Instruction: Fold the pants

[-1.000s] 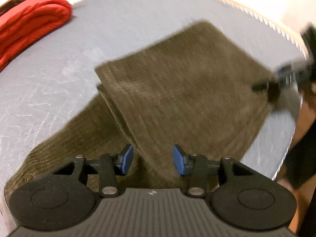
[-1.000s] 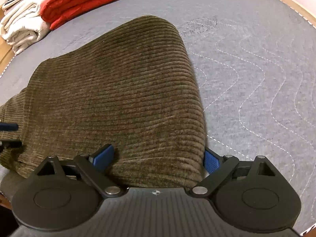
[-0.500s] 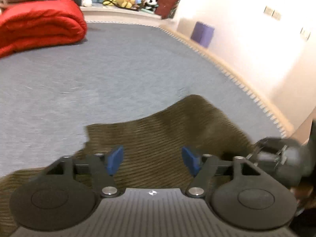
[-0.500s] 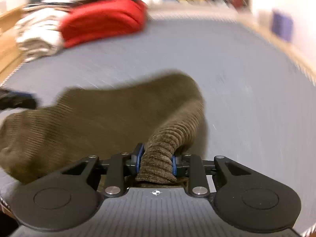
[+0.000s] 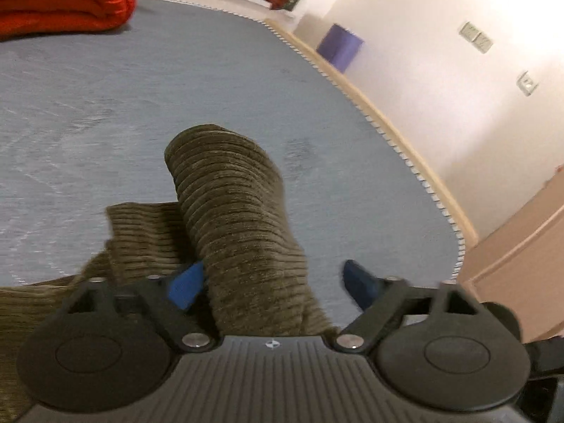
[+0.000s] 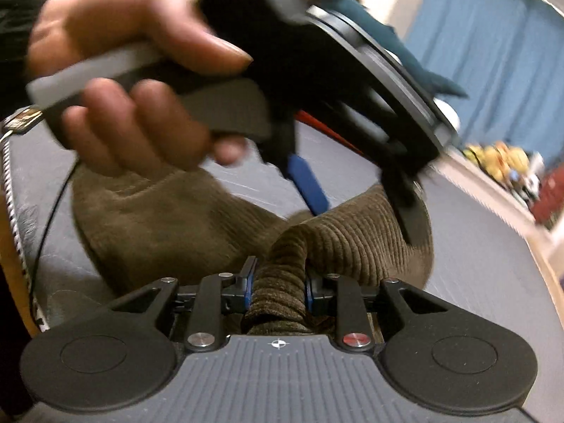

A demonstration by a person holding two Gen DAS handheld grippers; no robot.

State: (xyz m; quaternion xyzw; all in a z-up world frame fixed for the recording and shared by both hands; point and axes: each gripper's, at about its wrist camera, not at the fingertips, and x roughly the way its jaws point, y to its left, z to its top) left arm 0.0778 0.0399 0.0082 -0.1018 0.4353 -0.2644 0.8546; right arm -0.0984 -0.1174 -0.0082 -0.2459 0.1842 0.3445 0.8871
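The pants, olive-brown corduroy, lie bunched on a grey quilted bed, with a thick roll of the cloth raised off the surface. In the left wrist view this roll runs up between the two blue pads of the left tongs: the left pad lies just against the cloth's side, while the right pad stands clear of it with bare bed showing between them, so these tongs are not gripping, though their jaws are closing. More corduroy spreads flat to the left, under the left finger. In the right wrist view the right tongs are clamped on a narrow, gathered ridge of the same fabric, both pads pressed into it. Just beyond, the person's left hand grips the other tool's handle above the pants; that tool is blurred, so whether its fingers touch the cloth from this side is hard to say. A folded red blanket sits at the far end of the bed, well apart from the pants
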